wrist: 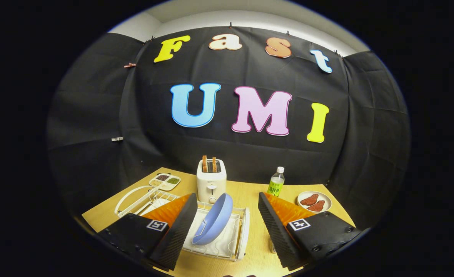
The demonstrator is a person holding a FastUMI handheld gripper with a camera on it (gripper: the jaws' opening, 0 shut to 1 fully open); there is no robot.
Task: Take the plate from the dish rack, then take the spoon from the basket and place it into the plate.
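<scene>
Claw [227,227]: hanging spread apart above the dish rack [239,246].
Plate [212,224]: leaning upright; fingers ought to be straddling its rim.

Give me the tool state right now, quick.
Tool: open, fingers spread wide, holding nothing. The blue plate stands tilted in the dish rack between and just ahead of the fingers, untouched.
</scene>
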